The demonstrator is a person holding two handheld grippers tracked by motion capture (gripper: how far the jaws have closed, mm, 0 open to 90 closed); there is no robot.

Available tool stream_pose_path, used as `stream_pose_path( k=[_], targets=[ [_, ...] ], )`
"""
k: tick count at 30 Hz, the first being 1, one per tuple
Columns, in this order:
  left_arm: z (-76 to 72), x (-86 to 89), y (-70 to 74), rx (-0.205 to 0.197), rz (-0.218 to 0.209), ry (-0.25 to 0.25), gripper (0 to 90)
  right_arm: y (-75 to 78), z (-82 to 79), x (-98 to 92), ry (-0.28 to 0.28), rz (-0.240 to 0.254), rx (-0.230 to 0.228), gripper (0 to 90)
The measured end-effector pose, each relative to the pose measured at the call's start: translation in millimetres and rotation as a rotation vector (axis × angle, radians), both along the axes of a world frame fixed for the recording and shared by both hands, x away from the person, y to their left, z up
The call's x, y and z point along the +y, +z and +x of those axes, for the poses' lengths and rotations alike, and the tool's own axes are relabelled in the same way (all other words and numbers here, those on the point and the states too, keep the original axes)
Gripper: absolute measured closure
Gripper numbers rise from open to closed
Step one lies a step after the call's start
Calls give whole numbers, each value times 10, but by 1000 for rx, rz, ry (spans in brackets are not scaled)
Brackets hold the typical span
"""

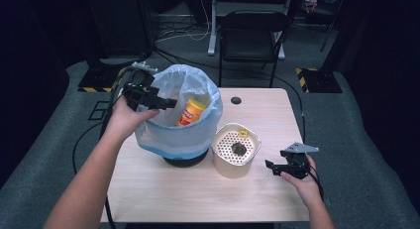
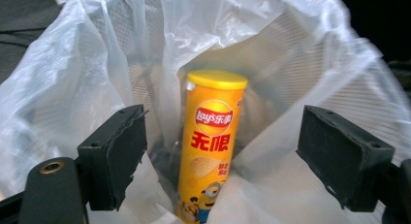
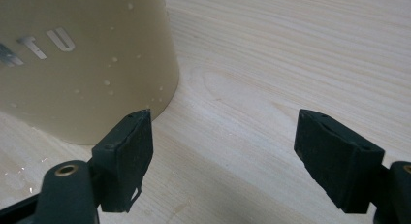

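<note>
1. The left gripper is raised at the left rim of the bin, held in the person's left hand and aimed inward over the liner. In the left gripper view its fingers stand wide apart and hold nothing — the can shows in the gap between them, farther off.
2. The bin stands on the left half of the tabletop; a pale blue-white plastic bag lines it and folds down over its rim, with a dark base showing below.
3. Inside the bag, a yellow chip can with a yellow lid stands tilted against the liner; it bears a red logo and a cartoon figure near its foot. From the high view it leans toward the far right of the bin.
4. Just right of the bin sits a cream container with a perforated insert; a dark clump lies on the insert and a small yellow bit rests near its far rim.
5. The right gripper is low over the tabletop, near the container's right side but apart from it, held in the right hand. Its fingers are spread wide and empty — the cream wall, flecked with droplets, is just beyond the left one.
</note>
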State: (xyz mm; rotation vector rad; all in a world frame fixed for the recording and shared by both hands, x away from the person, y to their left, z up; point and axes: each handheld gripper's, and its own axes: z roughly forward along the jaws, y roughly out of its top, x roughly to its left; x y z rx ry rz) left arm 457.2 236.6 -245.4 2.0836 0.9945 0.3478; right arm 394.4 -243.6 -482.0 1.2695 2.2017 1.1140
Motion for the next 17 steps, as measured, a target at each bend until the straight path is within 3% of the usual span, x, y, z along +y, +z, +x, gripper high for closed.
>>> stream_pose_path(
  k=[3,10,17],
  targets=[
    [-119,169,58,-31,-52,11,186,0,-7,-3,-2,1,3,214],
    [-388,528,169,-59,-88,16,198,-10,-8,20,2,0,9,214],
    [-714,946,21,-88,-110,33,206,-16,-11,14,4,-16,-1,214]
  ],
)
